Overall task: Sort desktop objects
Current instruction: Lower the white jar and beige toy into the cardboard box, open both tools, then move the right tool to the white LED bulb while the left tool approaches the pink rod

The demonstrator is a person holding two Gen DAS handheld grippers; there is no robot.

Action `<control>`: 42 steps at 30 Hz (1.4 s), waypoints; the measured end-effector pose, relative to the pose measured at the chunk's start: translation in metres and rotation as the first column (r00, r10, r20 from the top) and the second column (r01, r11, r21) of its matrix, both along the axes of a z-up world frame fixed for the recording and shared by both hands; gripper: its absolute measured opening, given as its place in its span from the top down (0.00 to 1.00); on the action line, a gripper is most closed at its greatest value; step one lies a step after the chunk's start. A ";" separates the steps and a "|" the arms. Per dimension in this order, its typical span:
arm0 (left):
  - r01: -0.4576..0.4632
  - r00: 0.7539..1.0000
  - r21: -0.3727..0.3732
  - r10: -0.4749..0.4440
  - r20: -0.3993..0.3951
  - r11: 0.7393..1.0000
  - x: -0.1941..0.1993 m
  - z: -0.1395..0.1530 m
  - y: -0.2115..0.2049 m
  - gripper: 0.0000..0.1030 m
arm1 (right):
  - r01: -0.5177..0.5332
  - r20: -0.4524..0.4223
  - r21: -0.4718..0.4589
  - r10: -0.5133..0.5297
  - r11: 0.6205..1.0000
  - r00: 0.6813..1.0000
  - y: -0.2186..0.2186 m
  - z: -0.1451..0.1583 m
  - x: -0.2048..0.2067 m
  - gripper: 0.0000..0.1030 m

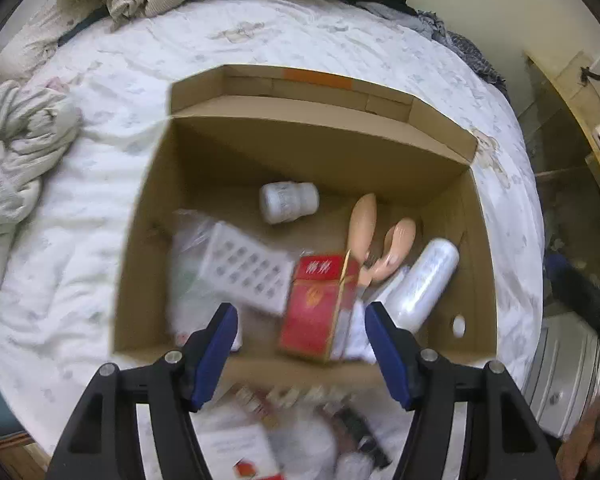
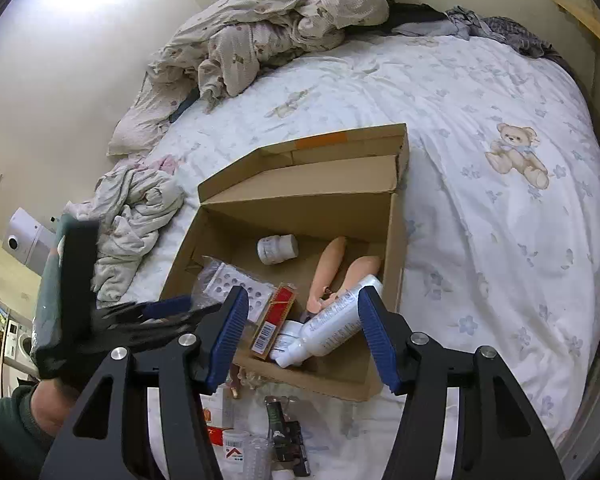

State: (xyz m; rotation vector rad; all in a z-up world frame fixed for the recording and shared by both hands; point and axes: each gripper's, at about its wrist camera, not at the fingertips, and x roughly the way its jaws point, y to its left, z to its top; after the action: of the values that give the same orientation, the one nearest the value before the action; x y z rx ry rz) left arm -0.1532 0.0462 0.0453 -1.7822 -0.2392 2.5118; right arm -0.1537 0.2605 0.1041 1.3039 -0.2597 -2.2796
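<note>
Nearest the cameras, both grippers stand with jaws apart and nothing between the pads: the left gripper [image 1: 302, 344] hangs above the near wall of the cardboard box [image 1: 476, 264], and the right gripper [image 2: 304, 334] is poised over the same near edge from the other side. Loose small items [image 2: 284, 436] remain unsorted on the bed [image 2: 500, 240] just in front of the box, among them a dark oblong object, small white containers and printed cards; their details are blurred. Inside the box, the red packet [image 1: 320, 308] lies tilted against the near wall beside a white perforated tray [image 1: 246, 272], with a white spray bottle [image 2: 332, 324] slanted across the near corner, pink-handled scissors [image 1: 374, 236] behind it, and a white jar [image 1: 288, 202] on its side toward the far wall. Rumpled bedding [image 2: 284, 28] lies well beyond. Judgement: deposits are complete and the next pick is due. Recommended practice is to lift each gripper clear of the box wall, descend squarely over one loose item, and avoid snagging the sheet when closing.
</note>
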 end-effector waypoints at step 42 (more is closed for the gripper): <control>-0.112 0.994 0.131 0.110 0.020 0.985 0.113 -0.071 -0.071 0.35 | -0.312 0.344 0.096 0.263 0.945 0.902 -0.063 -0.127 0.109 0.39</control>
State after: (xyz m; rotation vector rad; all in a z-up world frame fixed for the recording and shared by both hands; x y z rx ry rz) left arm -0.0399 -0.0250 -0.0258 -1.7820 -0.5062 2.4918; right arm -0.0450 0.1971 -0.0226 1.6773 -0.0016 -1.8574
